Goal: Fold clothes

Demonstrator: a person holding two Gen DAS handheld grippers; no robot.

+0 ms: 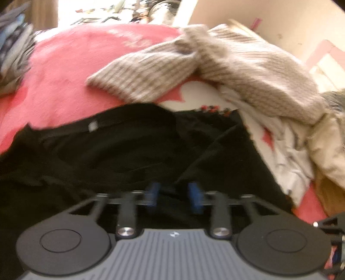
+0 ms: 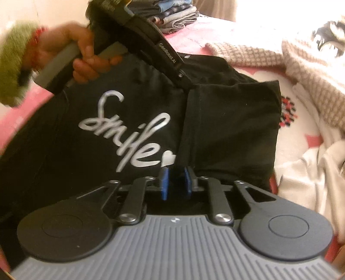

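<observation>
A black T-shirt [image 2: 232, 129] with a silver "Smile" print [image 2: 129, 137] lies spread on the pink bed cover [image 1: 64, 81], its right side folded inward. My right gripper [image 2: 175, 182] hovers at the shirt's near edge, blue pads slightly apart around the fold line and not pressing it. Farther up the fold, my left gripper [image 2: 186, 83] is held by a hand [image 2: 82, 56] in a green sleeve. In the left wrist view the left gripper [image 1: 173, 193] is open over the black shirt [image 1: 129, 150], near its collar and neck label [image 1: 92, 127].
A beige knitted sweater [image 1: 248, 71] and a white garment [image 1: 286, 155] lie heaped on the right of the bed. A stack of folded clothes [image 2: 176, 17] sits at the far side. A pale wall [image 1: 280, 21] rises behind the bed.
</observation>
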